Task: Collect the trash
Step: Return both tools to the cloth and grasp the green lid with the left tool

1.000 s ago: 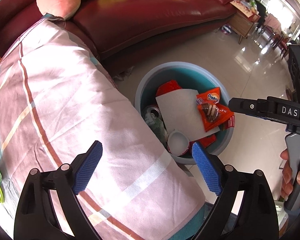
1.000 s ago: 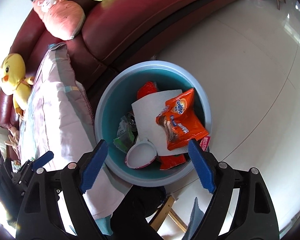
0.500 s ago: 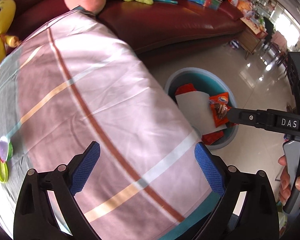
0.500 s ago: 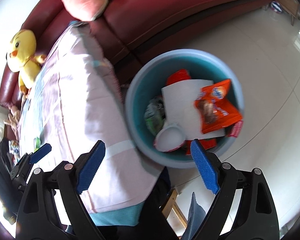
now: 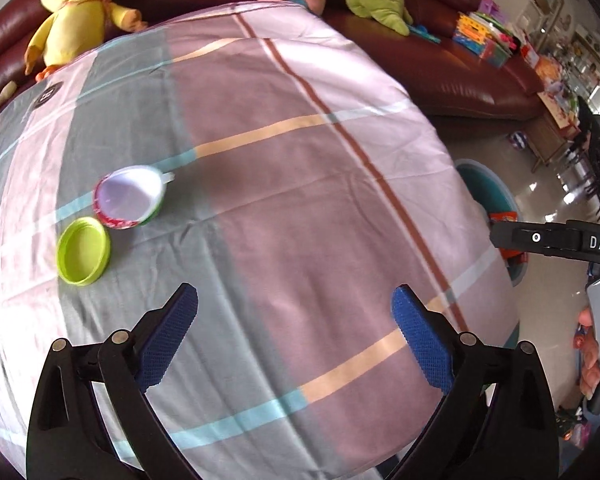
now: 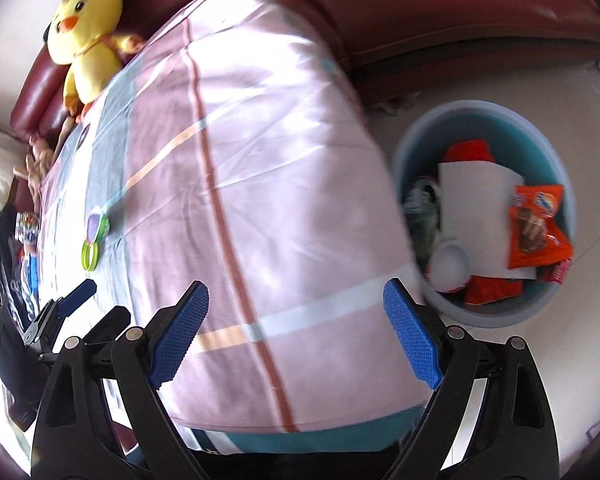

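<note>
Left gripper (image 5: 294,336) hangs spread and empty over the checked cloth (image 5: 300,208), the right gripper (image 6: 296,332) likewise wide with nothing between its pads. Ahead to the left lie a tipped white cup (image 5: 129,197) and, just beside it, a green lid (image 5: 83,251); the bin (image 6: 540,308) of wrappers stands on the floor to the right. Both pieces look light, thin and easily crushed: the cup best pinched across its rim, the flat lid by its edge

A home living room: red leather sofa (image 5: 440,60), plush toys (image 6: 86,36).
</note>
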